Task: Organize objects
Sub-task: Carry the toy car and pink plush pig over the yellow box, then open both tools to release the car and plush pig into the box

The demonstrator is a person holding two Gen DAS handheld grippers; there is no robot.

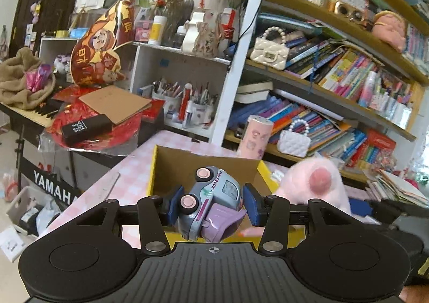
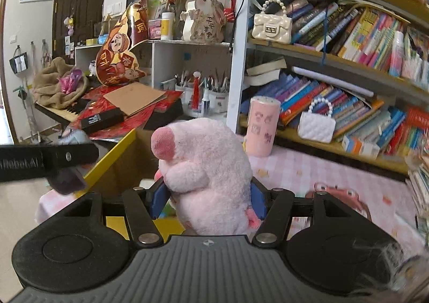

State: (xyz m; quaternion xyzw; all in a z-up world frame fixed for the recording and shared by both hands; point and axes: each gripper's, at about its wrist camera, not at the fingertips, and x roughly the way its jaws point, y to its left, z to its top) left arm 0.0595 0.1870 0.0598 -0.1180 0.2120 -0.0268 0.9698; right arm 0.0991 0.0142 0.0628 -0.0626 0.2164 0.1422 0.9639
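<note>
My left gripper is shut on a grey and purple toy truck with pink wheels, held above the open yellow cardboard box. My right gripper is shut on a pink plush pig, its blue pads pressing the plush's sides. The pig also shows at the right of the left wrist view, beside the box. In the right wrist view the left gripper's black body crosses the left edge over the box's yellow rim.
The box stands on a table with a pink checked cloth. A pink cylinder and a pink toy sit on it. Crowded bookshelves rise behind; a keyboard piled with red papers lies left.
</note>
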